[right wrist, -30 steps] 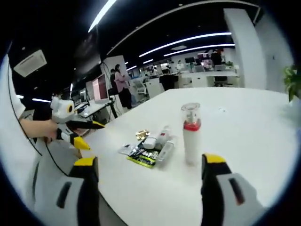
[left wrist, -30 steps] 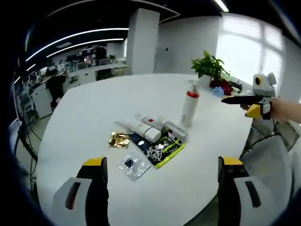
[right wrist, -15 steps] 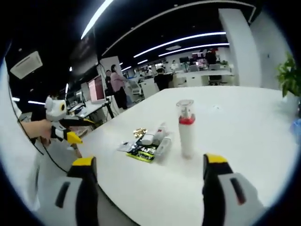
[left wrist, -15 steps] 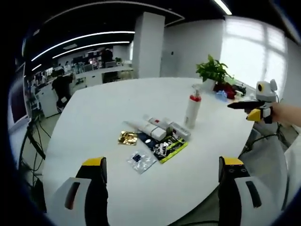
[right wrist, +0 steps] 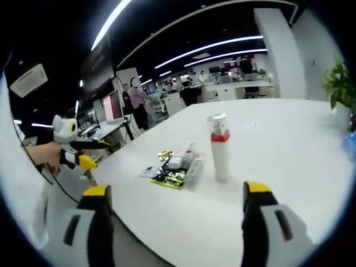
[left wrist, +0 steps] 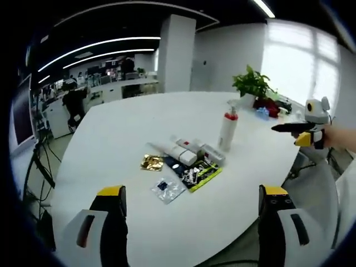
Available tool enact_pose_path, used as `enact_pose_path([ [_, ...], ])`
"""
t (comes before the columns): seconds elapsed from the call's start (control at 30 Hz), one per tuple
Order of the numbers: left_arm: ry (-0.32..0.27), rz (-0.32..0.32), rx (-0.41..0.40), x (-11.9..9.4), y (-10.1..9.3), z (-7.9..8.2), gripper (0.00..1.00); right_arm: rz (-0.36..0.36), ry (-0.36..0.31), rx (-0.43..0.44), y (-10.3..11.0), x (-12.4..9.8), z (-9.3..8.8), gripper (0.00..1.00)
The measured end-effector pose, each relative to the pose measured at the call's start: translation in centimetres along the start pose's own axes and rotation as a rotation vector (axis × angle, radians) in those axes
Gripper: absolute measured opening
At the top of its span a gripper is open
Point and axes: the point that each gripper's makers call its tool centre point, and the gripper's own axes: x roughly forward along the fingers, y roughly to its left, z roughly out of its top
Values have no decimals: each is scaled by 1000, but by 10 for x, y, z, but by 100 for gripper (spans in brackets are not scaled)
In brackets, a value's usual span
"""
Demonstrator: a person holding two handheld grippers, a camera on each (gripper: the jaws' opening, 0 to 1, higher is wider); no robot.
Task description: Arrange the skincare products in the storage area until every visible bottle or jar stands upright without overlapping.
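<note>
The left gripper is wide open and holds nothing, off the table's near edge. The right gripper is wide open and empty too.

On the white table, from left to right, lie a gold packet, a clear packet, white tubes lying flat and touching, and a green and black packet. The pump bottle stands upright just beside them. A plant sits at the far edge.

The table has lots of bare room around the pile.

The things have not moved since half a second ago.
</note>
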Motion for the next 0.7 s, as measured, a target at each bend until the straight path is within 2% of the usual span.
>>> enact_pose_path([
  [0.33, 61, -13, 16, 16, -3, -7, 97, 1, 6, 0, -2, 4, -2, 98],
  [0.7, 95, -24, 41, 43, 0, 2, 95, 0, 7, 3, -7, 9, -2, 98],
])
